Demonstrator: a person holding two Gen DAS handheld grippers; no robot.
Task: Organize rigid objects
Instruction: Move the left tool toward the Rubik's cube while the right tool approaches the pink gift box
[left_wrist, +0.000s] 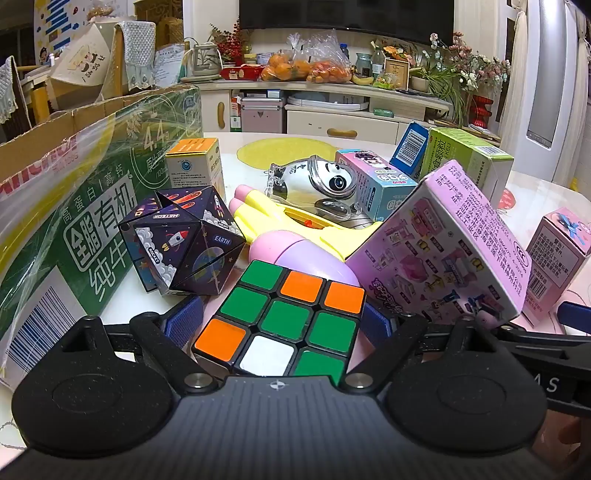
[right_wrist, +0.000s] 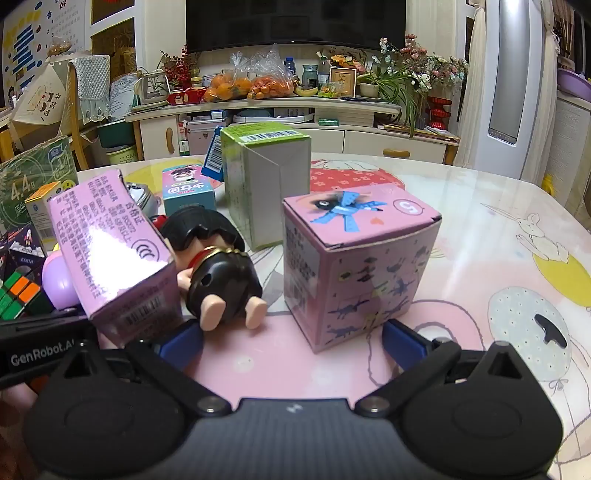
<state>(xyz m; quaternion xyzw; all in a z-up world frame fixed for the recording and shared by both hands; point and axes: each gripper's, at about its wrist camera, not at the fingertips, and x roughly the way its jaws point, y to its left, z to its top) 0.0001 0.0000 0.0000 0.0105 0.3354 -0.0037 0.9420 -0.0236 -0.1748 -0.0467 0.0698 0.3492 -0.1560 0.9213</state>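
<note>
Between left gripper (left_wrist: 283, 320) pads: Rubik's cube (left_wrist: 280, 322), gripped; right gripper (right_wrist: 291, 338) wide, pink box (right_wrist: 354, 269) ahead.

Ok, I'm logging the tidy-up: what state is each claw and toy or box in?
left claw: shut on Rubik's cube
right claw: open, holding nothing
long pink box: tilted, leaning
small pink box: upright, closed
doll figure: lying down
green box: upright

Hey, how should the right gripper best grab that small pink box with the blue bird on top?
Grip the small pink box across its two flat side walls, coming straight from the front. It stands upright, a corner facing the open right gripper, so probably twist slightly to square the pads.
</note>
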